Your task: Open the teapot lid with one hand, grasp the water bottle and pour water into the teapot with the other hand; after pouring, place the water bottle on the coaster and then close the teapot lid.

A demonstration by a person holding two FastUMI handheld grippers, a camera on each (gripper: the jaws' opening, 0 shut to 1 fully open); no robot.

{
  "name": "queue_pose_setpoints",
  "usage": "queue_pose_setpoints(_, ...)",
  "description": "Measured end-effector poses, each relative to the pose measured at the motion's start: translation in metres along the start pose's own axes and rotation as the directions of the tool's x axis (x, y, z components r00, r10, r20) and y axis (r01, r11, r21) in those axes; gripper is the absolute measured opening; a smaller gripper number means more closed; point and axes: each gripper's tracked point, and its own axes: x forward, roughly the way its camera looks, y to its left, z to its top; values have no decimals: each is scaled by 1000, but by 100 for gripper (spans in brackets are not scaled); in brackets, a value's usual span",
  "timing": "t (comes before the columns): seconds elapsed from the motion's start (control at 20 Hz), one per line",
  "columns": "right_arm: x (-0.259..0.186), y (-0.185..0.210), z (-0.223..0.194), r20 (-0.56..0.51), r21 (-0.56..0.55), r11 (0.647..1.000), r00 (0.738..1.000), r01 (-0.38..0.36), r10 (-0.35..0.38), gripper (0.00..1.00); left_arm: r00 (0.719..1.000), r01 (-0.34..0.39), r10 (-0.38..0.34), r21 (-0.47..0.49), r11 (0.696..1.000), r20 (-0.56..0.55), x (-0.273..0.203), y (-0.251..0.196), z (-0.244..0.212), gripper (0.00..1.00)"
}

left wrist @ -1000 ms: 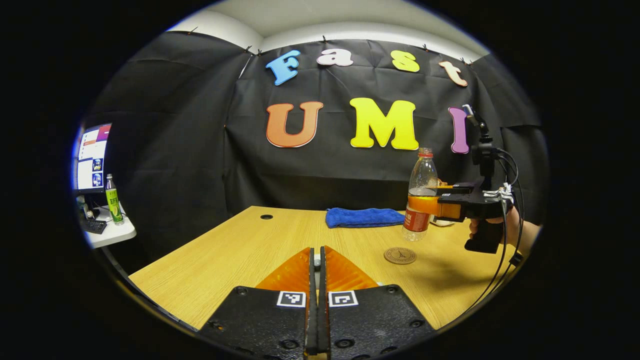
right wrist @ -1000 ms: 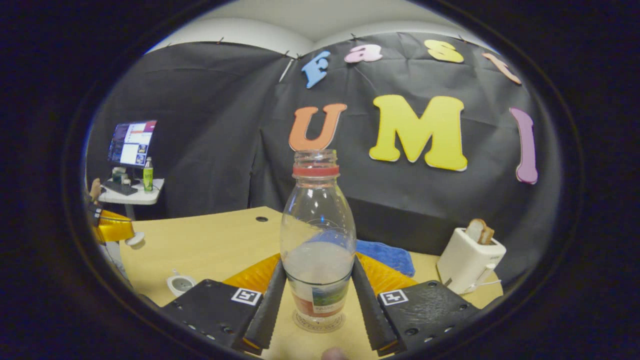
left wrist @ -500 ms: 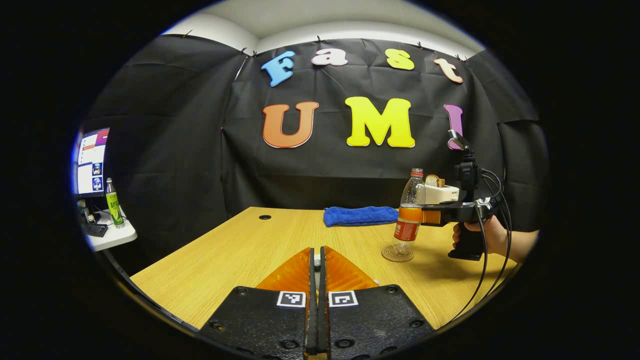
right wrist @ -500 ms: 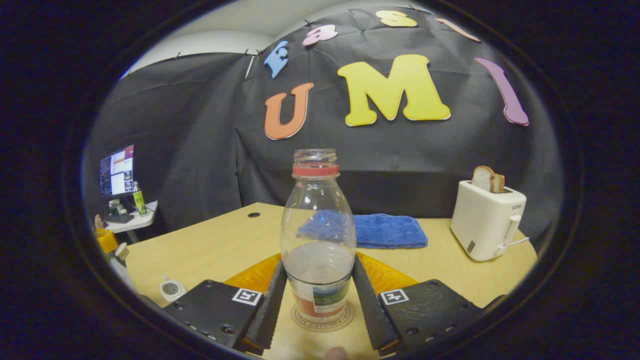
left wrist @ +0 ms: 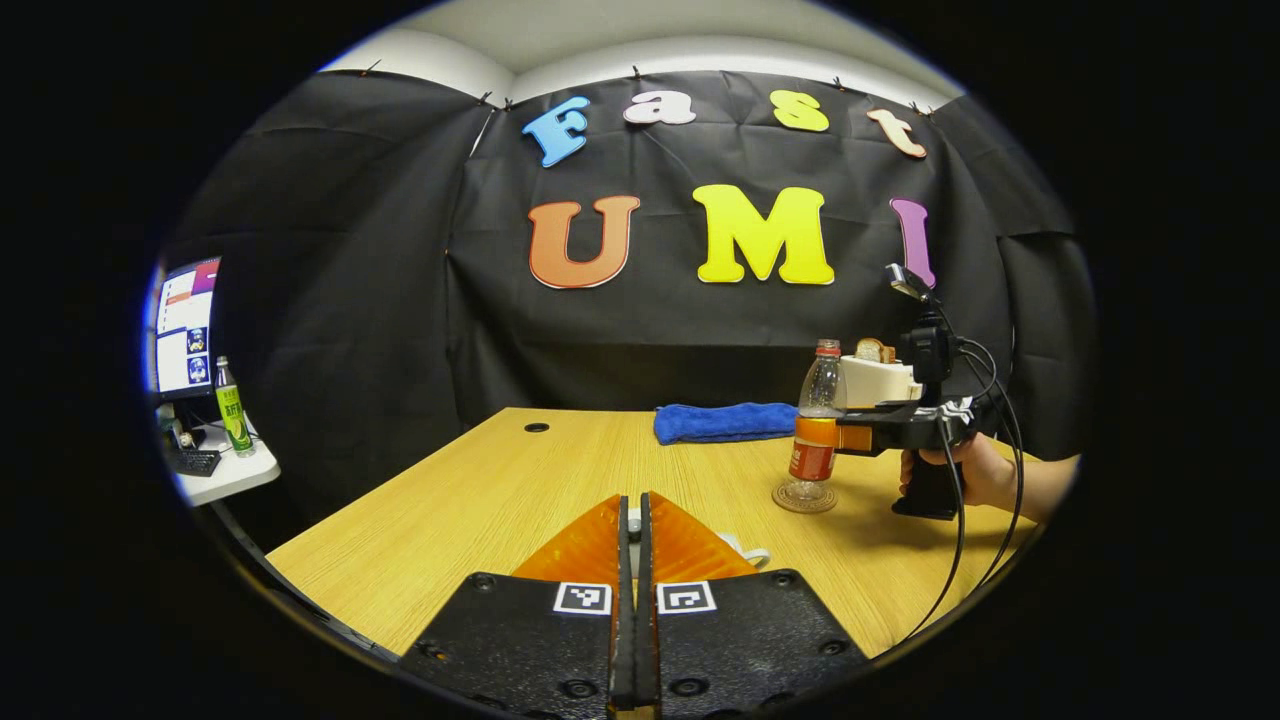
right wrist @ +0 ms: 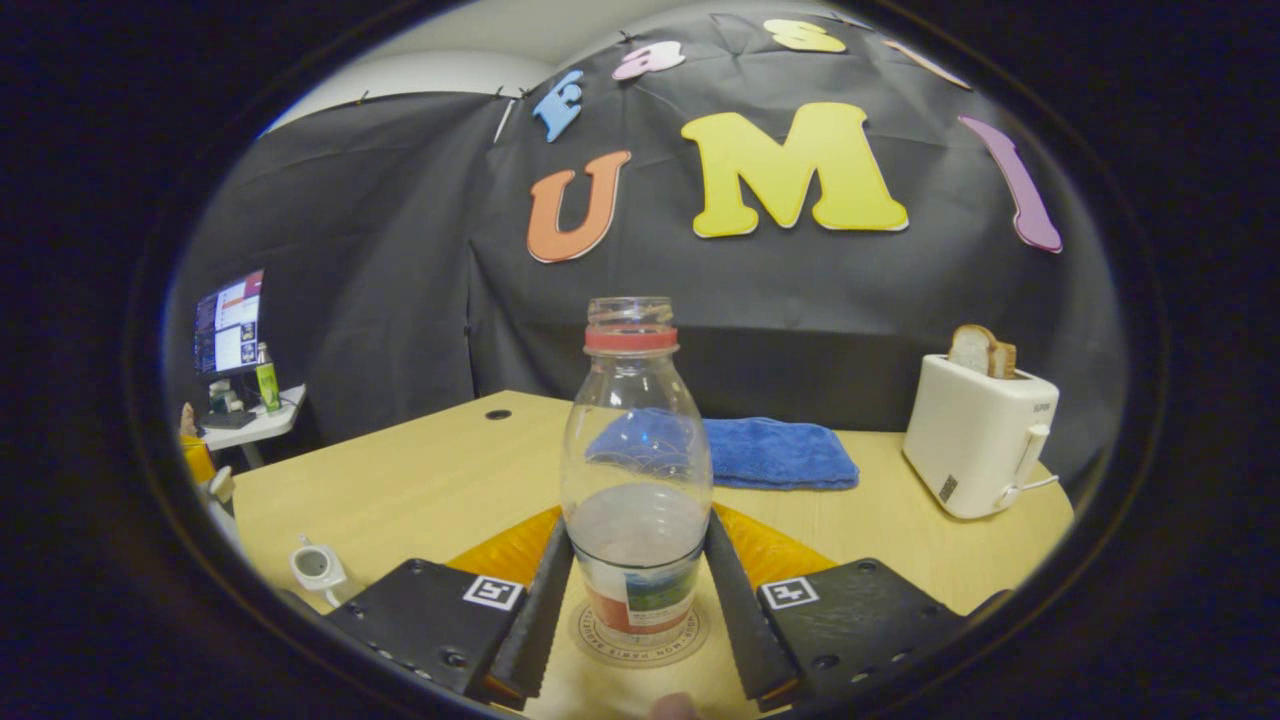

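Though on coaster (right wrist: 640, 637), bottle (right wrist: 636, 480) between jaws

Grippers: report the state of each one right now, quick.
Left gripper: shut, a small pale thing pinched between its fingertips, likely the teapot lid.
Right gripper: shut on the water bottle, which stands on the coaster.

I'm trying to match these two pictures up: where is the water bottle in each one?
Left gripper view: the water bottle stands right of centre on the coaster.
Right gripper view: the water bottle is at bottom centre, large, between the right gripper's fingers.
Shared landmark: the blue towel behind it.
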Motion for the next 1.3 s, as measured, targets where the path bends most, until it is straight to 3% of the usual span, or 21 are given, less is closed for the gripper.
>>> queue_pose_setpoints(0.3, -2, 3, -5, -12, 14, 1000, 1000, -6, 6, 77, 1000, 1, -1, 4, 1000, -4, 0, -2, -1, 3)
queue_pose_setpoints(0.4, -3, 5, -5, -15, 14, 1000, 1000, -5, 5, 86, 1000, 0, 0, 11, 1000, -8, 1, -2, -2, 3)
queue_pose_setpoints(0.55, -4, 2, -5, -12, 18, 1000, 1000, 2, -2, 86, 1000, -2, 2, 11, 1000, -9, -1, -2, -3, 3)
queue_pose_setpoints(0.8, -13, 5, -3, -3, 26, 1000, 1000, -8, 9, 96, 1000, -15, 15, 5, 1000, 3, -2, -1, -1, 3)
queue_pose_setpoints(0.9, -23, 2, -1, 13, 9, 1000, 1000, 2, -2, 92, 1000, -17, 17, -7, 1000, 17, -2, -3, 2, 3)
queue_pose_setpoints(1.1, -64, -4, -5, 18, 32, 999, 1000, 1, -1, 94, 999, 3, -2, -20, 1000, 37, 2, -13, 9, 2)
queue_pose_setpoints(1.3, -110, -23, -11, 33, 61, 998, 999, 35, -37, 93, 998, 55, -54, -30, 998, 32, 19, -37, 3, 2)
